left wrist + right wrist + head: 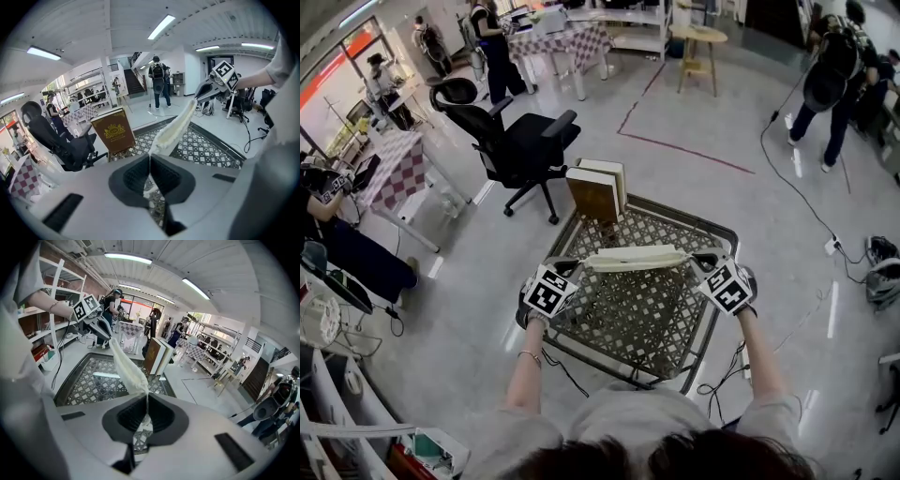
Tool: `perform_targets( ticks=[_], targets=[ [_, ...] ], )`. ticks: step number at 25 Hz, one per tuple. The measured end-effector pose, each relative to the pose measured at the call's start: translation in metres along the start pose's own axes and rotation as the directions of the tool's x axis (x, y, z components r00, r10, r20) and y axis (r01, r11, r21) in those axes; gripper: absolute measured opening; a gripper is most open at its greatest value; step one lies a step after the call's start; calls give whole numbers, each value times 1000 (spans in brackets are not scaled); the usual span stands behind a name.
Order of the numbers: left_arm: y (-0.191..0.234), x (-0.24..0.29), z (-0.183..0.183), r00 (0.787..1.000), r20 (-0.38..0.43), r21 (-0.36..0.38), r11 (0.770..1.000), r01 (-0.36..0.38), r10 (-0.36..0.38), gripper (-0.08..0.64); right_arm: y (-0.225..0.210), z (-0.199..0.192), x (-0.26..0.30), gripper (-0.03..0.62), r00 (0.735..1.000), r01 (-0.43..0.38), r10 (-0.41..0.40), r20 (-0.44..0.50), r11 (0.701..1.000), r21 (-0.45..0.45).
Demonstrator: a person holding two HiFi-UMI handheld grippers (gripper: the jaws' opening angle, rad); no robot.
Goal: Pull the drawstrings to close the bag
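Observation:
A cream cloth bag (635, 258) hangs stretched sideways above the lattice-topped table (649, 323), gathered into a narrow roll. My left gripper (576, 270) holds its left end and my right gripper (700, 262) its right end. In the left gripper view the bag (176, 127) tapers to a thin white drawstring pinched between the shut pads of my left gripper (150, 163), with my right gripper (212, 86) at the far end. The right gripper view mirrors this: the bag (127, 367) narrows to a drawstring clamped in my right gripper (147, 403), and my left gripper (96, 319) is beyond.
A brown box with a gold crest (594, 193) stands upright at the table's far edge. A black office chair (520, 141) sits beyond it to the left. Cables (558, 366) trail on the floor by the table. Checked tables and several people are farther off.

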State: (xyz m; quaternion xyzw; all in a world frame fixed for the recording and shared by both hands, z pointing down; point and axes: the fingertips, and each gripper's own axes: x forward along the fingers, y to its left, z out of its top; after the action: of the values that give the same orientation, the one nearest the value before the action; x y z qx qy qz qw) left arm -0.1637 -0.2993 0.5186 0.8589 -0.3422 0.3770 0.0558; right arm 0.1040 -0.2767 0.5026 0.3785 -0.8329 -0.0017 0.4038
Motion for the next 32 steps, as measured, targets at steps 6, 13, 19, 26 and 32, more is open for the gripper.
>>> perform_targets(
  ticks=[6,13,19,26,32],
  targets=[
    [5,-8,13,999,36,-3,1000,-24,24,29,-6,10,-8,26,999,18,-19,37,999,28],
    [8,-19,29,996,77,-8,999,-45,46,29,-15,20,-21,26,996,47,-50,74,998,44],
    [11,-27,41,990,121,-26,997,-66,69,29,-21,28,-31,26,990,68,-76,115,995,72],
    [12,-40,56,979,179,-55,994,-92,100,29,-27,36,-45,26,983,98,-112,143,990,100],
    [11,-45,62,970,210,-112,988,-103,125,29,-36,39,-53,26,971,134,-164,174,976,173]
  ],
)
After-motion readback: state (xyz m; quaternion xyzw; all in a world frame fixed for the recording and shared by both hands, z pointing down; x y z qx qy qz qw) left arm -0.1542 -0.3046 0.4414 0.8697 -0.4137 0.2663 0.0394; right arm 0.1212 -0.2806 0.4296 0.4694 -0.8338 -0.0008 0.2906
